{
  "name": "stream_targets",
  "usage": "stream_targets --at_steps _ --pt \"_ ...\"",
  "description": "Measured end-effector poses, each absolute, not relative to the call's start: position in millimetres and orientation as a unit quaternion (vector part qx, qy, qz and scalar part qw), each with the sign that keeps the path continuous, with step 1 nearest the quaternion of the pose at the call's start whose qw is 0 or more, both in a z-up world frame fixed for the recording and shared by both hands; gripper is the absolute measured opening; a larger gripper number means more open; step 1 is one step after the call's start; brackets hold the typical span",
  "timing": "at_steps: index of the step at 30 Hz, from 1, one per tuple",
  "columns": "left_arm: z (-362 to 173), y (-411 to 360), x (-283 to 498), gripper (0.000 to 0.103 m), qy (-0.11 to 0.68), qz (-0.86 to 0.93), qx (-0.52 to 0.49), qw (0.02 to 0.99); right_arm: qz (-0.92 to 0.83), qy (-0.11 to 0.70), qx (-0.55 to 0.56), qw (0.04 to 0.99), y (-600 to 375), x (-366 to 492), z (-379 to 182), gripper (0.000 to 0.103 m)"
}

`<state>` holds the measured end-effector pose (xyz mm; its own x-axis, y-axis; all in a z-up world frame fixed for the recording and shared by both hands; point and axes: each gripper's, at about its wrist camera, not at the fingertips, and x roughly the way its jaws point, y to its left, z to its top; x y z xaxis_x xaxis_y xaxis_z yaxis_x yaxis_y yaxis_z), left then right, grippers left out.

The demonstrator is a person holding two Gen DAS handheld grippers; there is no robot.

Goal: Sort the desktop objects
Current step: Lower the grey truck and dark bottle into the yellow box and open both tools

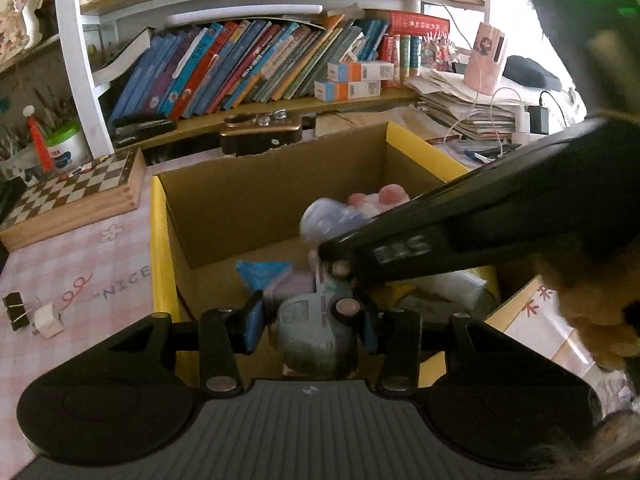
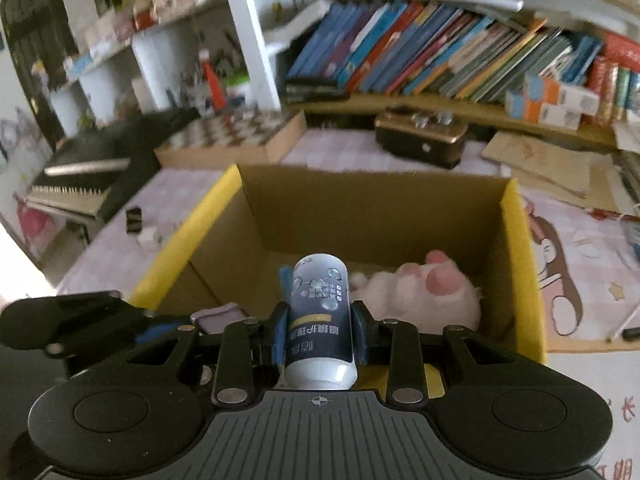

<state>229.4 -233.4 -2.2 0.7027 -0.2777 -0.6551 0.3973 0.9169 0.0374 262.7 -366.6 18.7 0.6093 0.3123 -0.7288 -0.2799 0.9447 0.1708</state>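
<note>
A: What crowds the tabletop (image 2: 352, 148) around the cardboard box (image 2: 372, 204)?

B: A chessboard (image 1: 76, 188) sits just beside the box's yellow-edged left wall, with a binder clip (image 1: 16, 312) and a small white plug (image 1: 48, 322) nearer the left hand. Behind the box stands a dark brown case with knobs (image 2: 422, 138), and above it a shelf of leaning books (image 1: 248, 64). A pile of papers (image 1: 468, 104) lies off to the far right side.

A: And inside the box?

B: A pink plush paw (image 2: 428, 292) lies on the floor of it, with a blue scrap (image 1: 262, 274) and something lilac beside it.

A: The fingers?

B: The right gripper (image 2: 320, 330) is clamped on a dark blue and white bottle (image 2: 320, 312), fingers (image 2: 280, 334) pressed against both its sides, held over the box's near edge. The left gripper (image 1: 314, 320) has a pale grey-green toy car (image 1: 316, 334) between its fingers (image 1: 254, 326); they sit against its flanks, partly spread, gripping it above the box's near wall.

A: Anything in the way?

B: In the left wrist view the right gripper's black body crosses just ahead of the left one, over the box. The box's far half is open, its walls standing upright.
</note>
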Motion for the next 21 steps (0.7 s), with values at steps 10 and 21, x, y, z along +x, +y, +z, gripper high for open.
stream_targets --at_steps 10,21 --pt "-0.5 -229.3 223.7 0.067 0.330 -0.162 0.081 0.926 0.217 0.499 -0.018 0.839 -347.3 292.6 -4.4 0.033" --pt "13.3 -224.6 204.6 0.086 0.307 -0.161 0.076 0.935 0.219 0.444 0.011 0.869 -355.7 277.8 17.9 0.052"
